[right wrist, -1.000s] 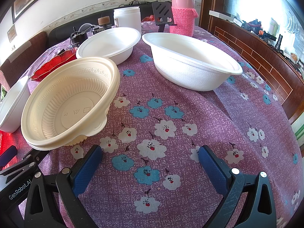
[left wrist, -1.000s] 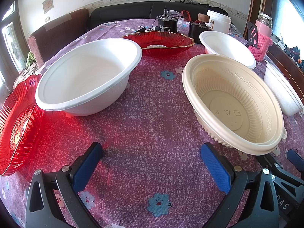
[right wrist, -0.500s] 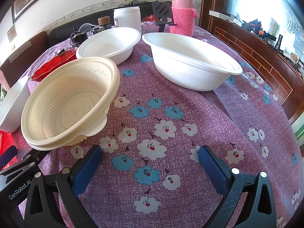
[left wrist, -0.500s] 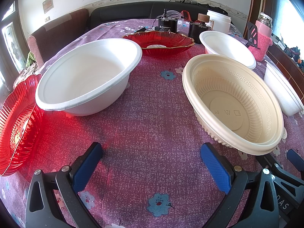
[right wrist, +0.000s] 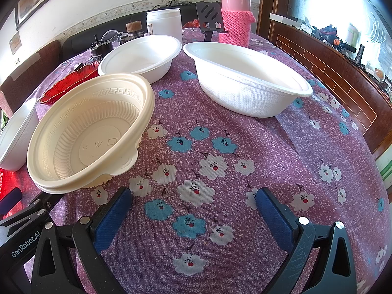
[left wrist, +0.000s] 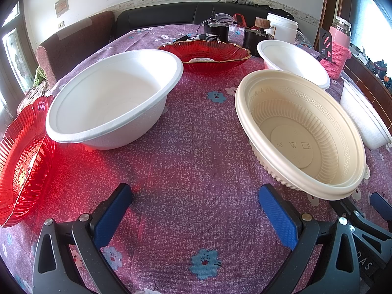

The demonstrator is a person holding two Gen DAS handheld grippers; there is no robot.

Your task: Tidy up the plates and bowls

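While both grippers' fingers gape empty, left view alone shows red plate (left wrist: 22, 156); right view alone, pink flask (right wrist: 236, 17) whole.

Desk (left wrist: 196, 161) under purple floral cloth carried three white bowls (right wrist: 247, 90), a cream bowl (left wrist: 301, 134) and two red plates (left wrist: 205, 54).

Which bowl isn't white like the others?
The cream bowl with ribbed walls and a key pattern around its rim, nearest the left gripper; the other bowls are plain white.
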